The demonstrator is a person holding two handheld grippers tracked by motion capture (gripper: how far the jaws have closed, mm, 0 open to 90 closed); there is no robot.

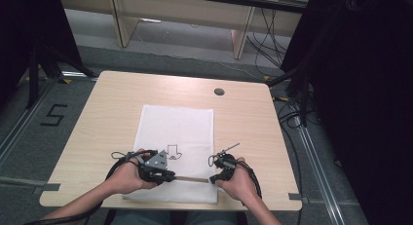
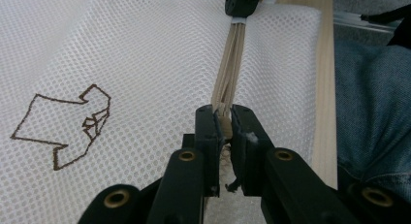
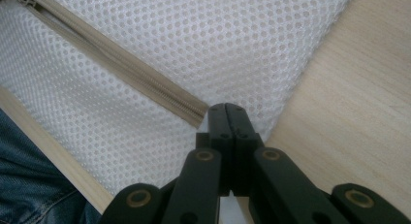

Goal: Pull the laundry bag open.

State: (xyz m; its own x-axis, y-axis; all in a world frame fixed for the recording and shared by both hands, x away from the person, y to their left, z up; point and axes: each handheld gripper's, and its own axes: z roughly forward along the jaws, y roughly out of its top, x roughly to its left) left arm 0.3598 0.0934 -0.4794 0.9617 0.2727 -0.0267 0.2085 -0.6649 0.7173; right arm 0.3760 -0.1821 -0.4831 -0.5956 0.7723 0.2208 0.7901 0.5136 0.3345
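A white mesh bag [image 1: 178,122] lies flat on the wooden table [image 1: 112,103], with a beige zipper [image 1: 192,178] along its near edge. My left gripper [image 1: 170,175] is shut on one end of the zipper [image 2: 228,78], a beige bit pinched between its pads [image 2: 223,120]. My right gripper [image 1: 213,178] is at the zipper's other end, and its tip reaches in from the top of the left gripper view [image 2: 241,3]. Its jaws [image 3: 226,110] are pressed together on the mesh [image 3: 145,40] just past the zipper's end [image 3: 196,112]. The zipper runs straight between both grippers.
A brown outline drawing [image 2: 72,124] is printed on the bag near my left gripper. A round cable grommet [image 1: 219,91] sits at the table's far side. The table's front edge [image 3: 53,156] and the person's jeans [image 2: 373,112] are close behind the bag.
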